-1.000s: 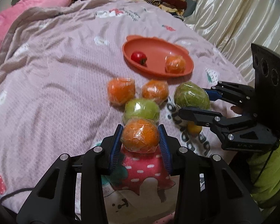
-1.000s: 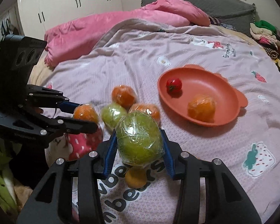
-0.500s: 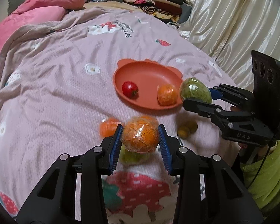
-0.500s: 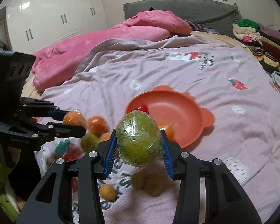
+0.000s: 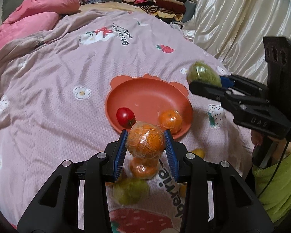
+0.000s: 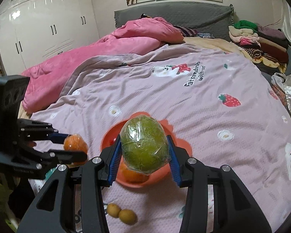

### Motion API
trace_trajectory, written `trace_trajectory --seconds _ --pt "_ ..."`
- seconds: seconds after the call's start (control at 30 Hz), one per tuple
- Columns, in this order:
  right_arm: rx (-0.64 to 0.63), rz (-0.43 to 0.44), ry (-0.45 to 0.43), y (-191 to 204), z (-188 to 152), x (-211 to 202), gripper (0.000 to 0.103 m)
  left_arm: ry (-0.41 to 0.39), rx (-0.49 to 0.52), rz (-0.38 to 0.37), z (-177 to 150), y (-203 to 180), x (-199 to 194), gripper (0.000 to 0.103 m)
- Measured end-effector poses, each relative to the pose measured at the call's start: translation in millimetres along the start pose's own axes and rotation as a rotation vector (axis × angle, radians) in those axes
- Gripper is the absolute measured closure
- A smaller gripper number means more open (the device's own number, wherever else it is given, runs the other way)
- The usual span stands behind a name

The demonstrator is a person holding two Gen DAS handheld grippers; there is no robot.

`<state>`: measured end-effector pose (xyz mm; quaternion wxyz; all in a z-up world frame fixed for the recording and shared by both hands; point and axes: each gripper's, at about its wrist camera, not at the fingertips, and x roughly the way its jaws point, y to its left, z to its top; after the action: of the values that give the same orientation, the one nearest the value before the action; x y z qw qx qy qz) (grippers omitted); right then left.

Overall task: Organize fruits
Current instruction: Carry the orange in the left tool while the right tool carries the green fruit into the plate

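The left gripper has its blue-padded jaws closed on a plastic-wrapped orange fruit, held in the air just before the near rim of the round orange-red plate. The right gripper is closed on a plastic-wrapped green fruit, held above the same plate. On the plate lie a small red tomato and a wrapped orange, while another wrapped orange, a blurred green fruit and two small yellow fruits lie on the pink printed bedcover.
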<state>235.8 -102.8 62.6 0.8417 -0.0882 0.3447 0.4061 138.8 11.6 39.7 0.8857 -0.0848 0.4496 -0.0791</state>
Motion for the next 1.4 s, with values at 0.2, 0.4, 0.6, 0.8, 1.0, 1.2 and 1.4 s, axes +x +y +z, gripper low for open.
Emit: trace_trajectory --seconds 0.2,0.4,0.6,0.8,1.0,1.2,1.4 --pt "-0.003 0.011 0.01 -6.9 14.8 8.6 0.061 0.024 0.016 0.008 10.5 -1.2 13.7 0.073" --pt "-0.009 0.03 0.041 -11.1 29.3 25.5 0.061 0.054 0.028 0.013 15.9 -2.8 28.0 0.073" --pt "0.009 0.041 0.065 -18.0 29.0 44.4 0.061 0.084 0.028 0.011 16.9 -1.6 42.0 0.073" --pt "0.016 0.059 0.102 -23.4 18.3 58.3 0.061 0.104 0.028 0.011 16.9 -1.3 52.2 0.073" --pt "0.007 0.062 0.129 -24.9 13.5 66.2 0.061 0.115 0.03 0.017 16.7 -1.6 58.9 0.073" --pt "-0.011 0.065 0.148 -22.7 11.6 72.5 0.061 0.115 0.03 0.016 17.8 -1.3 60.5 0.073" --pt "-0.019 0.066 0.171 -21.4 9.0 78.2 0.061 0.113 0.028 0.014 17.4 -0.5 60.8 0.073"
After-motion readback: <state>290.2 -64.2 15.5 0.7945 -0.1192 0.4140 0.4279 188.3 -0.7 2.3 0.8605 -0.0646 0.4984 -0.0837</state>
